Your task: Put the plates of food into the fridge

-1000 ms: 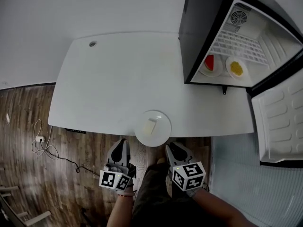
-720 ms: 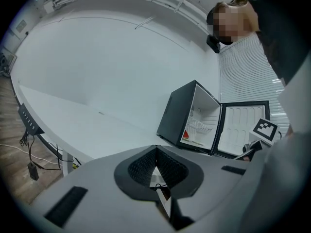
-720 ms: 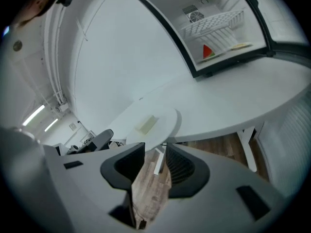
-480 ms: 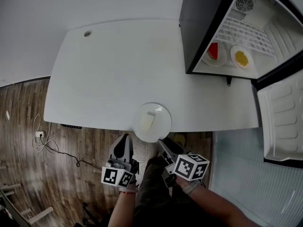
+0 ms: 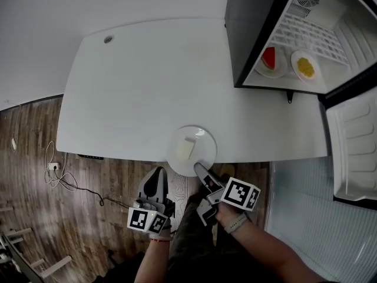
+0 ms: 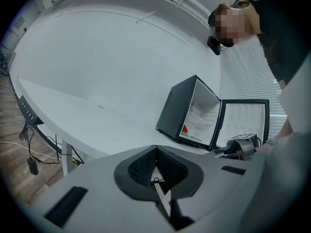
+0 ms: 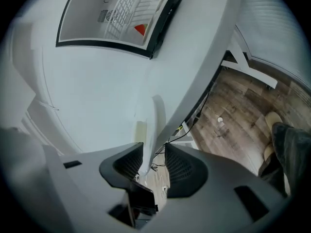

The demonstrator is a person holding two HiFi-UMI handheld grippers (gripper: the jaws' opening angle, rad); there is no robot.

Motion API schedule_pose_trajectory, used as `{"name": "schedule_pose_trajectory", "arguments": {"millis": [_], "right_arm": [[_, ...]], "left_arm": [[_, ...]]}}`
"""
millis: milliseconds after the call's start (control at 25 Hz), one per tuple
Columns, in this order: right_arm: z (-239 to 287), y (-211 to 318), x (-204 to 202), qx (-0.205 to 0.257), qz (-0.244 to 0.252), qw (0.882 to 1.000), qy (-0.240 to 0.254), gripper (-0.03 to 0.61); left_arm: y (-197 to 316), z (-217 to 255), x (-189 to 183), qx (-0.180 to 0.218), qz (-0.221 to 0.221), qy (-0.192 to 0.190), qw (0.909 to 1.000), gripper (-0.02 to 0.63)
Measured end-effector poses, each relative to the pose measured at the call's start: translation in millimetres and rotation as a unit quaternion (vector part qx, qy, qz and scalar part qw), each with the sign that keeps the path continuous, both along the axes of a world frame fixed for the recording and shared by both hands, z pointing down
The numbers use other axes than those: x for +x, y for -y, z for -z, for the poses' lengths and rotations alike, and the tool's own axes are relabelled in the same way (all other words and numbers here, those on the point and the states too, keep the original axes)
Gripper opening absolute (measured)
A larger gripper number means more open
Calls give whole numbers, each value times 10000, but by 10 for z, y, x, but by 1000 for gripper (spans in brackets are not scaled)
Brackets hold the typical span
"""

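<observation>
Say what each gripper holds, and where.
Nothing yet. The right gripper, jaws just opened, straddles the plate at its near rim without pressing; left gripper shut, empty.

Left gripper [image 5: 156, 177]: we hold it short of the plate [image 5: 205, 146], off its near-left side, jaws closed together with nothing between them.
Right gripper [image 5: 198, 168]: tilted onto its side at the plate's near rim. Its jaws have just been opening, and the rim stands between them unclamped.
Right forearm [image 5: 262, 249]: we reach in from the plate's near-right.
</observation>
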State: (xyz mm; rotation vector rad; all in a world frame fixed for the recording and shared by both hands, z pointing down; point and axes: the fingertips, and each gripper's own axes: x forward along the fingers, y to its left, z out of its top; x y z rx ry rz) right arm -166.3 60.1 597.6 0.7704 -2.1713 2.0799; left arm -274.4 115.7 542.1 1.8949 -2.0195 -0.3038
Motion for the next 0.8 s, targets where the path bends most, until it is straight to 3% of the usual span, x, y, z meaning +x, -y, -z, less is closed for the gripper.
{"name": "schedule_pose_trajectory", "arguments": {"millis": [40,120,200,480,800], "right_arm": [[2,5,-17,-29,-2,10000,44,145],[13,3,-38,-112,-14,9999,126,67],[25,-4,-44,-255,-42,9994,234,40],[65,22,31,-515,-84,9978,416,21],[324,299,334,-600,-608,9942,657,20]], "left_arm": [[6,1,-8,-14,-9,10,10000,6],[26,14,-26,-27,-21,28,10000,6],[56,44,-40,-19,-32,45,10000,6],[207,183,-37,33,-194,152,9997,6],[582,470,32,225,-508,265,9981,6]]}}
